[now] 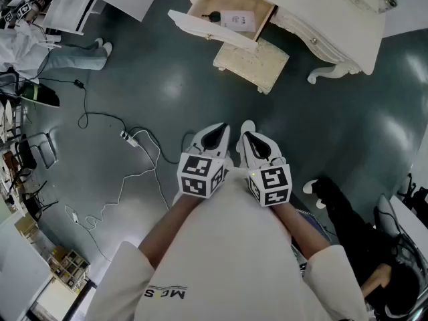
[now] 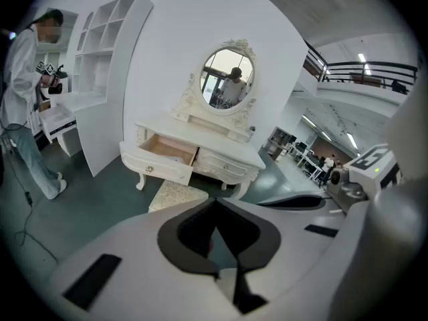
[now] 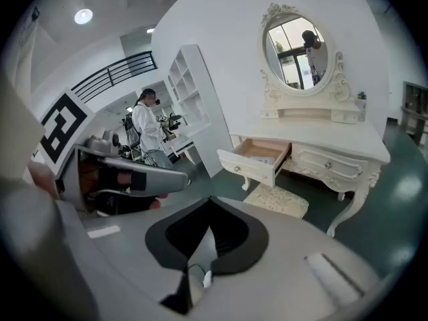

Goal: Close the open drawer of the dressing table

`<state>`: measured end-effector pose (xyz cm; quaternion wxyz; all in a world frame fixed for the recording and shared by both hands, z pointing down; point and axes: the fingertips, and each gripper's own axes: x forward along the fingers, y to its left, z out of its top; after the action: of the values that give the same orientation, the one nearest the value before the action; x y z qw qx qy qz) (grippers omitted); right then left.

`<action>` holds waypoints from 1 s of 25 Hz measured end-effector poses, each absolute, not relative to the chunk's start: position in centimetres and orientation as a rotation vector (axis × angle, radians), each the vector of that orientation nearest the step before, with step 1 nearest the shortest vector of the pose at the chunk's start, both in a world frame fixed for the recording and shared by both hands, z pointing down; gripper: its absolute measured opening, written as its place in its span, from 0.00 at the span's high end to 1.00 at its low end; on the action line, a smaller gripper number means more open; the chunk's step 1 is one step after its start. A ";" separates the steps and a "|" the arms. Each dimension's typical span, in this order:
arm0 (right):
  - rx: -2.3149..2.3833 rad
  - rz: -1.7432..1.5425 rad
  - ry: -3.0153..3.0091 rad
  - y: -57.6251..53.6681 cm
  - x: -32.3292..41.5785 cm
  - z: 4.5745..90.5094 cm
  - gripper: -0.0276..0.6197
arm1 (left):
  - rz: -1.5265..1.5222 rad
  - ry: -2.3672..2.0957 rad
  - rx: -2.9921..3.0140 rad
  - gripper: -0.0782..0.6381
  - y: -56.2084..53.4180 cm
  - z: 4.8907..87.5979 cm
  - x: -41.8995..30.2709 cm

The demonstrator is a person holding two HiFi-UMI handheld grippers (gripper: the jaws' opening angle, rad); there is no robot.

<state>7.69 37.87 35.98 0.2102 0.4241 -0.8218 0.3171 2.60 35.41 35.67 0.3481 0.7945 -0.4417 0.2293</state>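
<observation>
The white dressing table (image 1: 334, 19) stands at the far side of the dark floor, and its left drawer (image 1: 227, 15) is pulled out, with a small dark item and a paper inside. The left gripper view shows the same open drawer (image 2: 164, 154) under an oval mirror (image 2: 229, 77). It also appears in the right gripper view as the open drawer (image 3: 257, 158). My left gripper (image 1: 215, 131) and right gripper (image 1: 253, 134) are held side by side close to my body, well short of the table. Both are shut with nothing between the jaws.
A cream padded stool (image 1: 252, 62) sits on the floor just in front of the drawer. A power strip with cables (image 1: 132, 139) lies to the left. One person (image 1: 40, 49) stands at the far left by white shelves (image 2: 100, 59). Another person's dark legs (image 1: 354, 226) are at the lower right.
</observation>
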 end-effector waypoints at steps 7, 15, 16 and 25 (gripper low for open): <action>1.135 0.836 -2.277 39.7 3.1 36.1 0.96 | 0.572 -1.150 2.026 0.88 38.3 36.3 -2.5; 1.119 0.810 -2.319 38.1 -3.3 35.3 0.95 | 0.457 -1.269 2.024 0.88 38.7 34.0 -10.4; 1.109 0.794 -2.326 38.0 -4.4 35.1 0.95 | 0.441 -1.286 2.019 0.88 38.8 33.8 -11.5; 1.055 0.725 -2.308 37.9 -10.9 34.7 0.95 | 0.350 -1.302 1.979 0.88 38.7 34.0 -17.8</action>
<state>-10.88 37.90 34.70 0.2486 0.3870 -0.8472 0.2660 -17.80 38.69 34.04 0.3647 0.7695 -0.5063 0.1360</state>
